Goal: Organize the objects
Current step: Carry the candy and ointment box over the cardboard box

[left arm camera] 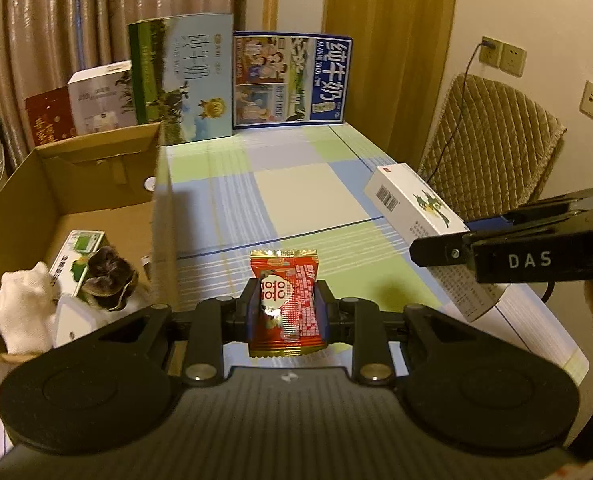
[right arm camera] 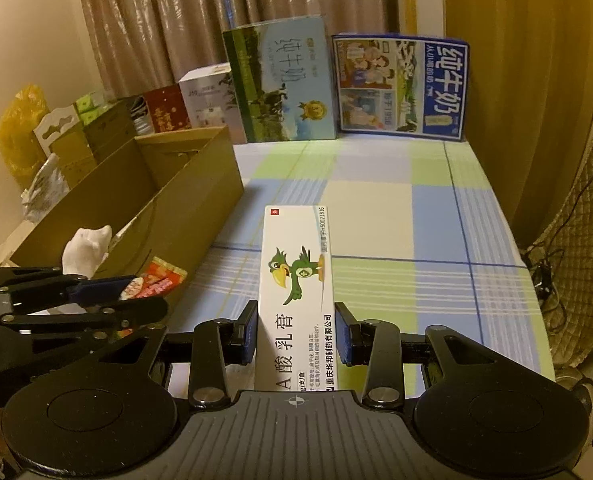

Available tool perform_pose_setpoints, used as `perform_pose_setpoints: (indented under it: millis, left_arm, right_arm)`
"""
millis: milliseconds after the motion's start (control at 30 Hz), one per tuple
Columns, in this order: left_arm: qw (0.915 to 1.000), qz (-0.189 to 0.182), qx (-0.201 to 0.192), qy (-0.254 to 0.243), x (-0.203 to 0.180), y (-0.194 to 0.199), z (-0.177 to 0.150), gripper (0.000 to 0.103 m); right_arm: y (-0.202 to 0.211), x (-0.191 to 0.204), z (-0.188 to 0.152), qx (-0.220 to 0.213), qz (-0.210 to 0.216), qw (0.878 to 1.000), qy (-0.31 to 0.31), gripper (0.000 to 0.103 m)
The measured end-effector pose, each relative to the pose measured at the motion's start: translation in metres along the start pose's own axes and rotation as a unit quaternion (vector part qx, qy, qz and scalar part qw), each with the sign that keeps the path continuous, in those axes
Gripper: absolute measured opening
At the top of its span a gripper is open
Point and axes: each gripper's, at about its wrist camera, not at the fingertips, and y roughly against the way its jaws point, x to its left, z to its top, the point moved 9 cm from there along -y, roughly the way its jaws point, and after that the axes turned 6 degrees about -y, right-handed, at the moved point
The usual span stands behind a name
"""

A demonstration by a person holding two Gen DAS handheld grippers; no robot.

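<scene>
Cardboard box (left arm camera: 96, 184) fills left of frame, socks already inside. My right gripper (right arm camera: 296, 332) straddles white ointment carton (right arm camera: 296, 280) at centre, pads barely touching. My left gripper (left arm camera: 286, 312) clenched on red candy packet (left arm camera: 286, 300), lower centre. I swing left over rim, release low.

Cardboard box (left arm camera: 96, 184) left on table (left arm camera: 296, 184)

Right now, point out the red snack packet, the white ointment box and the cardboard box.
red snack packet (left arm camera: 286, 304), left wrist view, front face.
white ointment box (right arm camera: 296, 276), right wrist view, bird logo.
cardboard box (left arm camera: 162, 184), left wrist view, right wall.
</scene>
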Motion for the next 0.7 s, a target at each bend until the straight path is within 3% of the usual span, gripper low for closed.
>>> perform_pose_setpoints:
  millis: [700]
  left_arm:
    - [1.0, 0.0, -0.002, 0.007, 0.01, 0.009, -0.007, 0.023]
  right_arm:
    - [-0.011, 0.028, -0.001, 0.005, 0.013, 1.0, 0.022, 0.035]
